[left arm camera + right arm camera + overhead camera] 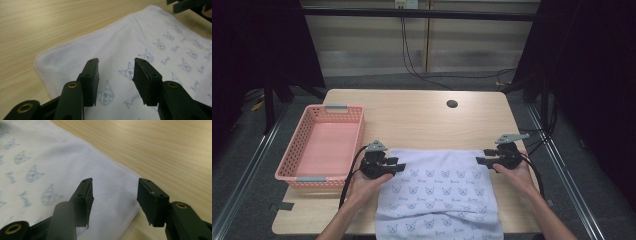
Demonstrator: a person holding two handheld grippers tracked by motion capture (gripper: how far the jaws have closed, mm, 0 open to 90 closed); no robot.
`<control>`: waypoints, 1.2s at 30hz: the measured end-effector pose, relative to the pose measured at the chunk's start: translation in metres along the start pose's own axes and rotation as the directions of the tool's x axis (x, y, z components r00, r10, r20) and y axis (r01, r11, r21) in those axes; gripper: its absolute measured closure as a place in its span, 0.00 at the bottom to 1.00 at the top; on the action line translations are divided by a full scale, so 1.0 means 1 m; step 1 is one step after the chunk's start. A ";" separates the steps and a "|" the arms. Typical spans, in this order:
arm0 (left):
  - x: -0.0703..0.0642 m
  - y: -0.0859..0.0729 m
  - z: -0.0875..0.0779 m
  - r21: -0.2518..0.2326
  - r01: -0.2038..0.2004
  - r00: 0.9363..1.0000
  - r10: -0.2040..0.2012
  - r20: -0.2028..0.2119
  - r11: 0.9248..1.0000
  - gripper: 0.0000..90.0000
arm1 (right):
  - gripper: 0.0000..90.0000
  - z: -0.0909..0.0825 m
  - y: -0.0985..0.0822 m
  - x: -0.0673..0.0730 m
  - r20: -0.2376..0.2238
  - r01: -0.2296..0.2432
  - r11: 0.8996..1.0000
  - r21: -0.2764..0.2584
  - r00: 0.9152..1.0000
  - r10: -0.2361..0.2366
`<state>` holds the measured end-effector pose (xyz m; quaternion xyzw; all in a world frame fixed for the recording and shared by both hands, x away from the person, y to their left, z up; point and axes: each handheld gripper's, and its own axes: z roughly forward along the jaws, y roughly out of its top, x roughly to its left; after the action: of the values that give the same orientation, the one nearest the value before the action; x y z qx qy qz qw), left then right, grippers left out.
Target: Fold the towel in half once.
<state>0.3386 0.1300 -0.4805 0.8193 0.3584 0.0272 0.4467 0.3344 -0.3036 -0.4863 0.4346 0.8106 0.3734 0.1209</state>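
Observation:
A white towel point(439, 187) printed with small blue cat faces lies flat on the wooden table and hangs over the near edge. My left gripper point(398, 167) hovers at its far left corner, jaws apart. In the left gripper view the towel point(130, 47) lies below the left gripper point(115, 75), and nothing sits between the pads. My right gripper point(482, 159) is at the far right corner, also open. The right gripper view has that corner of the towel point(75, 175) under the right gripper point(115, 200), whose jaws stand apart and hold nothing.
A pink plastic basket point(294, 155) stands at the table's left side, close to my left hand. A round cable hole point(452, 104) sits near the far edge. Bare wood stretches beyond the towel. Dark cables run across the floor behind the table.

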 end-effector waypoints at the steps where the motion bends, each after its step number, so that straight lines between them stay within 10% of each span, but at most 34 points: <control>1: 0.000 0.000 0.001 0.005 -0.009 1.000 0.009 0.001 1.000 0.61 | 0.52 0.007 0.001 -0.004 0.025 0.002 1.000 0.016 1.000 -0.002; 8: 0.001 -0.013 0.012 0.082 -0.044 0.999 0.045 -0.013 0.996 0.60 | 0.52 0.024 0.000 -0.011 0.066 -0.001 1.000 0.025 0.998 -0.001; 15: -0.003 -0.021 0.011 0.094 -0.055 0.999 0.054 0.007 0.994 0.60 | 0.94 0.022 -0.002 -0.004 0.001 -0.010 1.000 0.022 1.000 0.010; 25: -0.026 -0.019 0.021 0.123 -0.098 0.991 0.086 0.100 0.988 0.62 | 0.97 -0.002 -0.017 -0.019 -0.002 -0.049 0.999 0.012 0.999 0.049; 31: 0.000 0.009 0.019 0.021 -0.037 0.999 0.037 -0.012 0.999 0.61 | 0.96 0.002 -0.016 -0.023 0.000 -0.054 0.998 0.013 0.999 0.054; 36: 0.014 0.014 0.031 0.037 0.002 0.999 0.000 -0.038 0.999 0.60 | 0.96 0.001 -0.014 -0.023 -0.008 -0.057 0.998 0.006 0.998 0.057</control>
<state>0.3680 0.1123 -0.4925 0.8267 0.3677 0.0357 0.4244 0.3402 -0.3261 -0.5003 0.4565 0.7994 0.3761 0.1057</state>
